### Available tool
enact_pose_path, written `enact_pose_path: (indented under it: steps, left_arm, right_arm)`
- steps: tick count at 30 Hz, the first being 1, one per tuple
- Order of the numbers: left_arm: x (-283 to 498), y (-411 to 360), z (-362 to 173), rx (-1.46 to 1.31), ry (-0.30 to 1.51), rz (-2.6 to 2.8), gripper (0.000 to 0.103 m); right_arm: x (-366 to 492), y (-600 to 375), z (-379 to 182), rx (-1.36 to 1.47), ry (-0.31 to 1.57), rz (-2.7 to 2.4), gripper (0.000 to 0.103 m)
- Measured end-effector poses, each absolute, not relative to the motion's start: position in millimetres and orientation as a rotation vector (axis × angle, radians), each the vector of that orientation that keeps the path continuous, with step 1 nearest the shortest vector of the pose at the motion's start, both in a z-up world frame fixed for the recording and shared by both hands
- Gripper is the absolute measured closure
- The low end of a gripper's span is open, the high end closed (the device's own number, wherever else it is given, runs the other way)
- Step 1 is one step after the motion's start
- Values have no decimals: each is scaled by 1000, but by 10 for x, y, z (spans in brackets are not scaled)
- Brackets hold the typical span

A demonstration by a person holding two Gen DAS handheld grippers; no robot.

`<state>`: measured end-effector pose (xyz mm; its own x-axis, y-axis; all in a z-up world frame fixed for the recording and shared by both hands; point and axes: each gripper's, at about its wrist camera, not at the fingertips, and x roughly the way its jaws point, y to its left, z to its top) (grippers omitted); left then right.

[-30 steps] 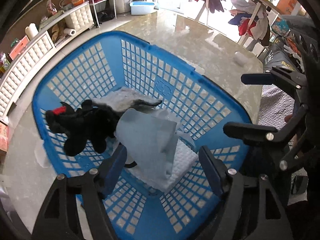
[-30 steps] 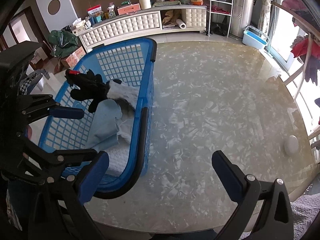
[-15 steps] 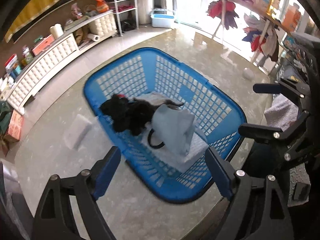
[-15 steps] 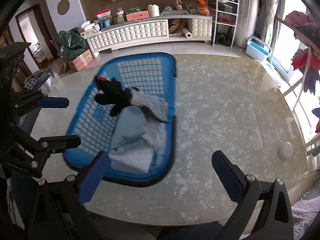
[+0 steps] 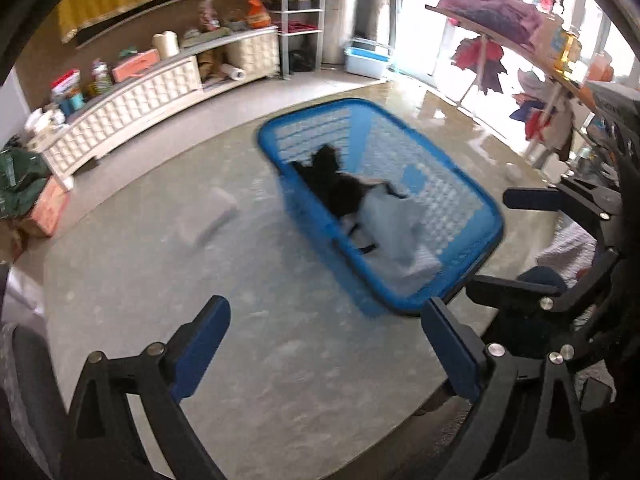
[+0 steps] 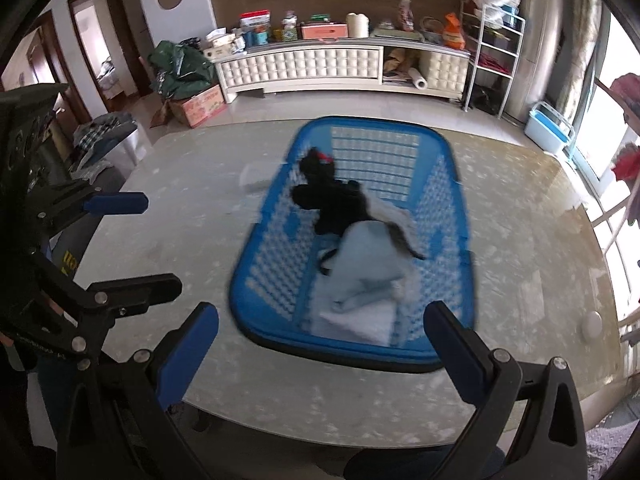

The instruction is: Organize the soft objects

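A blue lattice basket [image 5: 476, 252] [image 6: 464, 216] stands on the glossy table. In it lie a black plush toy [image 5: 336, 188] [image 6: 336, 204], a light blue cloth [image 5: 390, 224] [image 6: 368, 264] and a white folded towel [image 6: 356, 320]. My left gripper [image 5: 324, 340] is open and empty, held above the bare table to the left of the basket. My right gripper [image 6: 320, 344] is open and empty, held back near the basket's front rim. Each gripper also shows at the edge of the other's view.
A small white flat object [image 5: 208, 220] [image 6: 254, 178] lies on the table left of the basket. A white round object [image 6: 592, 324] sits near the table's right edge. A white cabinet [image 6: 304, 68], a metal shelf and a clothes rack [image 5: 516, 40] stand beyond the table.
Both grippers have pulled back and up from the basket, which now looks smaller and farther. The left gripper has swung left over the table. Both stay open and empty.
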<state>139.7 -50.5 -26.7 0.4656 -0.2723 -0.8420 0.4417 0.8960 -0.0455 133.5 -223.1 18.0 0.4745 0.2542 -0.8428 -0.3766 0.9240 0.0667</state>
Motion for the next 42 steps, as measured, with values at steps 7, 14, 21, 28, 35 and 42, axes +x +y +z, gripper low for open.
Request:
enact_pose_path:
  steps: [7,14,21,28,35,42]
  left_arm:
    - [1305,-14,-233,127,982,-378,0]
    - [1218,384,-214,89,967,-342,0]
    - [1216,801,-298,64,971,-271,0]
    - [1276,1238,-510,9,999,-207,0]
    - [1466,1544,-687,-42,1031,-163,0]
    - [1750,1649,-833,-16,1058,-175,0]
  right_arm:
    - [1381,-1850,134,-154,1021,437,0]
    - [1487,-1453,81,-191,1029,468,0]
    - [1587,-1070,15,-236,1037,499,0]
    - [1781,-674,-159,-275,1064,506,0]
    - [1961,-440,-337,-278,1101,505,0]
    - [2270,-285,-535,-273,1137,475,0]
